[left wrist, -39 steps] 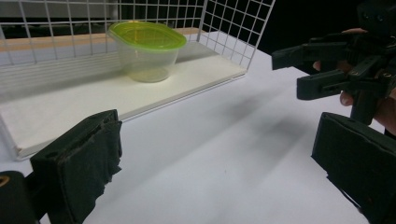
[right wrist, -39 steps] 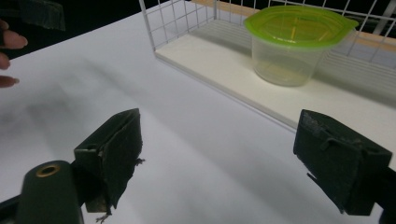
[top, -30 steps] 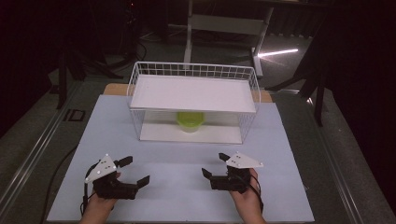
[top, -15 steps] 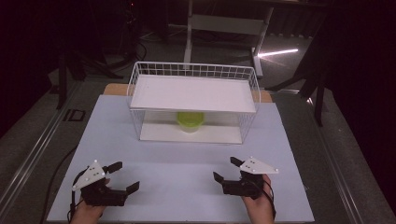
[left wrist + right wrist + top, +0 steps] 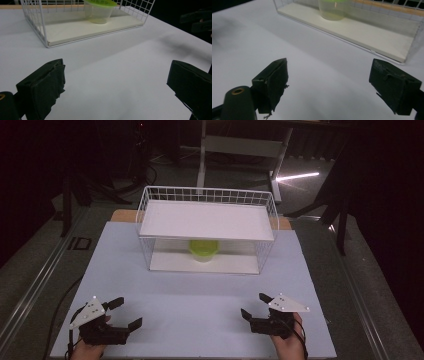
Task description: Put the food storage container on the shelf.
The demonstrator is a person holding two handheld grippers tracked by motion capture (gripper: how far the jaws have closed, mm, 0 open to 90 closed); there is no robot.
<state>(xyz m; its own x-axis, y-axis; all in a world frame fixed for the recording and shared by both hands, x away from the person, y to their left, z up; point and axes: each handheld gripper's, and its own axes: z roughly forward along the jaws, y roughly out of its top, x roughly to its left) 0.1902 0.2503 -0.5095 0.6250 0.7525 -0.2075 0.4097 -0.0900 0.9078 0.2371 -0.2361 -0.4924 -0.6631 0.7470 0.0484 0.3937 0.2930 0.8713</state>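
A clear tub with a green lid (image 5: 203,249) stands on the lower board of a white wire rack (image 5: 207,227), under its upper shelf; the tub (image 5: 99,11) also faces the left gripper view and the tub (image 5: 333,10) the right gripper view. My left gripper (image 5: 125,312) rests low at the near left of the white table, open, nothing between its jaws. At the near right my right gripper (image 5: 254,305) is open and empty too. Both point toward the rack, well short of it.
The white tabletop (image 5: 200,295) stretches between the grippers and the rack. The rack's wire walls (image 5: 37,20) stand around the lower board, with its front side open. The table's near edge is just behind the hands; dark floor and stands lie around.
Both grippers have drawn back toward the near edge of the table and slightly outward. Jaws stay open. The tub and rack have not moved.
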